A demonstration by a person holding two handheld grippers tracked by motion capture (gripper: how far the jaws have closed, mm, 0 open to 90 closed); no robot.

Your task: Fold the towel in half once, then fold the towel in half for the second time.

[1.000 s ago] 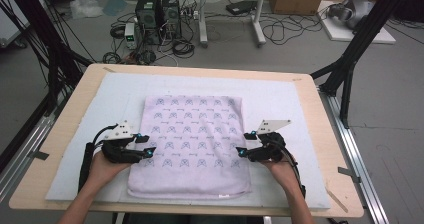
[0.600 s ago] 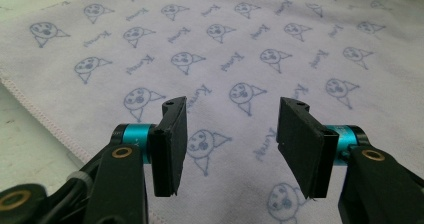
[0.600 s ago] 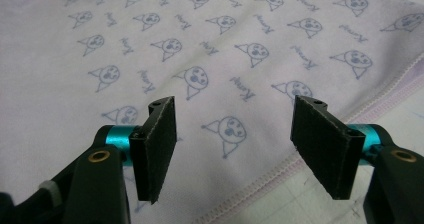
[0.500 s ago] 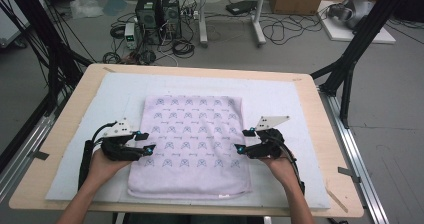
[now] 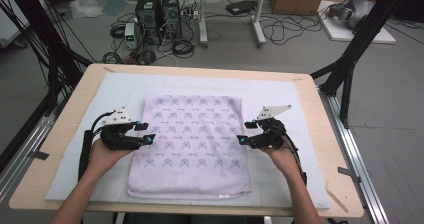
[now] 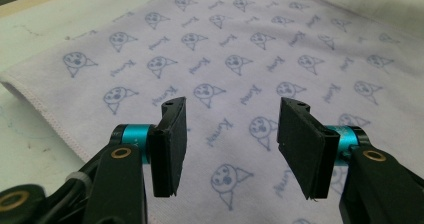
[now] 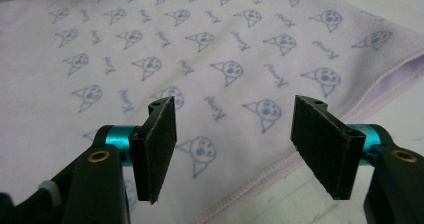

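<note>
While both hover apart, left claw (image 5: 148, 134) and right claw (image 5: 240, 139) gape empty above towel (image 5: 192, 144).

High cam overhead, claw cams close, towel (image 5: 190, 144) shared

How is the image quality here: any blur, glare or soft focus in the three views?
High view: even light, no glare, towel print soft. Left gripper view: left tongs fairly sharp, the towel's far edge blurs. Right gripper view: right tongs crisp, the far print goes soft.
</note>
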